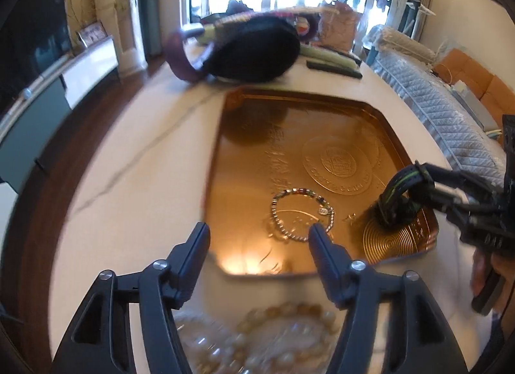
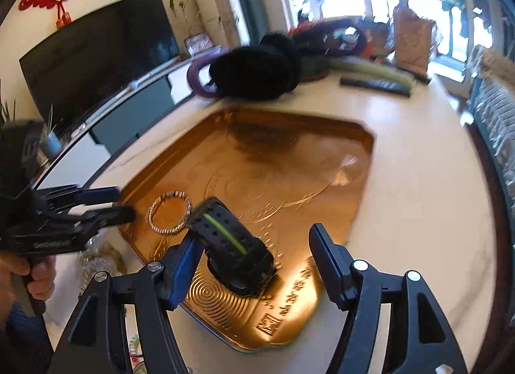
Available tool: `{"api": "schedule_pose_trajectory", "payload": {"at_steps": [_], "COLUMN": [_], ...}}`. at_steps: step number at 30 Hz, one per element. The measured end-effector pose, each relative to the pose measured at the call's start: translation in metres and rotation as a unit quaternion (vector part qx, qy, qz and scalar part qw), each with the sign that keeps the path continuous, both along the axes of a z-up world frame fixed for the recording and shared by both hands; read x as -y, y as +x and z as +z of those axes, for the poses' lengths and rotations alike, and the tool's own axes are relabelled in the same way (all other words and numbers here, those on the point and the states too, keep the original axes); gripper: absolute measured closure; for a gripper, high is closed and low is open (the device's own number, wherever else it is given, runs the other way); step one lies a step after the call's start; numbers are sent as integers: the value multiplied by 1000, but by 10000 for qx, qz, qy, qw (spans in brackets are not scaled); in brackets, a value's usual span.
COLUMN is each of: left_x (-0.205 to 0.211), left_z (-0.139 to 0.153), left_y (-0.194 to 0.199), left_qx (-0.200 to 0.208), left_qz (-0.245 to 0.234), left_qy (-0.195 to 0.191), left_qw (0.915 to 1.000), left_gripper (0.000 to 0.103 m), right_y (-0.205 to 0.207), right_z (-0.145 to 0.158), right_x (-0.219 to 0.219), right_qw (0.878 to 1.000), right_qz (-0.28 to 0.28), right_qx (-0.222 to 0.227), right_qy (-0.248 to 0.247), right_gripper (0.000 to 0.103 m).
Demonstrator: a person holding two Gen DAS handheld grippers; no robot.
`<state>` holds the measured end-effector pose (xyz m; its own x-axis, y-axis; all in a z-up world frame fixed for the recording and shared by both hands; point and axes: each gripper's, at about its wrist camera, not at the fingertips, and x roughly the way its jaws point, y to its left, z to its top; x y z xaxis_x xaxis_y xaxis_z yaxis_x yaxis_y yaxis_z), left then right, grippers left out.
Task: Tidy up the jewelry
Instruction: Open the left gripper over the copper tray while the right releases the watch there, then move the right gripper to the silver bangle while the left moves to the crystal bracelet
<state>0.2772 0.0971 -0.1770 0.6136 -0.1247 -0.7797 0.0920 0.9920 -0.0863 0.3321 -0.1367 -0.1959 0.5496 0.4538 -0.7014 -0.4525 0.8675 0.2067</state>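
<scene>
A gold tray (image 1: pixel 289 123) (image 2: pixel 322 155) lies on the white marble table. A silver bead bracelet (image 1: pixel 302 213) (image 2: pixel 169 212) lies in the tray's near part. A black watch with a green stripe (image 2: pixel 235 253) (image 1: pixel 399 195) sits in the tray beside it. My left gripper (image 1: pixel 259 234) is open and empty above the tray's near edge; it also shows in the right wrist view (image 2: pixel 124 203). My right gripper (image 2: pixel 257 245) is open around the watch, not gripping it. Pale bead bracelets (image 1: pixel 273 335) lie on the table under my left gripper.
A black furry item (image 1: pixel 251 49) with purple rings (image 1: pixel 180 58), green sticks and a dark remote (image 1: pixel 334 68) crowd the table's far end. A sofa (image 1: pixel 434 100) stands to the right. A TV and low cabinet (image 2: pixel 96 61) stand to the left.
</scene>
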Motion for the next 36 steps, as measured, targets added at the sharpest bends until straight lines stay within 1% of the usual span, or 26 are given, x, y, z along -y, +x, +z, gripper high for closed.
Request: {"api": "schedule_pose_trajectory", "payload": {"at_steps": [2, 4, 8, 9, 12, 14, 17, 18, 19, 20, 22, 26, 28, 30, 33, 36], "left_x": [-3, -4, -2, -1, 0, 2, 5, 7, 8, 9, 12, 15, 16, 15, 10, 7], "left_z": [7, 11, 16, 15, 11, 7, -2, -4, -5, -6, -7, -13, -17, -19, -21, -24], "left_y": [-11, -22, -43, -47, -61, -65, -72, -74, -76, -77, -79, -76, -72, -69, -65, -61], "left_qx": [58, 87, 166, 154, 94, 76, -35, -64, -70, -72, -84, -226, -282, -277, -314, -402], "left_qz": [-5, -28, -166, -220, -348, -435, -576, -633, -677, -710, -766, -860, -886, -874, -825, -821], "left_qy": [-12, -66, 35, 56, 160, 227, 326, 345, 361, 377, 435, 500, 577, 584, 454, 349], "left_qw": [10000, 9999, 9997, 9996, 9992, 9988, 9978, 9974, 9970, 9967, 9961, 9948, 9940, 9941, 9951, 9952], "left_gripper": [38, 37, 37, 37, 37, 37, 38, 39, 42, 44, 52, 61, 70, 72, 76, 82], "right_y": [-5, -16, -40, -44, -54, -62, -73, -76, -78, -79, -78, -78, -80, -78, -78, -77], "right_z": [7, 14, 30, 33, 39, 39, 36, 34, 31, 27, 21, 7, 2, -5, -14, -21], "right_x": [4, 7, 6, 5, 8, 6, -4, -7, -12, -16, -21, -30, -34, -38, -44, -50], "right_qw": [9999, 9998, 9979, 9977, 9984, 9984, 9976, 9972, 9967, 9964, 9957, 9936, 9926, 9912, 9893, 9877], "right_qz": [-62, 72, 205, 228, 243, 391, 614, 674, 741, 791, 856, 993, 1041, 1116, 1187, 1259], "right_qx": [55, 157, 572, 591, 504, 381, 330, 315, 279, 209, 103, 9, -42, -101, -147, -217], "right_qy": [-63, 44, -232, -237, -28, 117, -45, -111, -173, -228, -324, -542, -627, -702, -831, -901], "right_gripper": [38, 38, 38, 38, 38, 38, 39, 44, 51, 54, 61, 61, 61, 61, 61, 62]}}
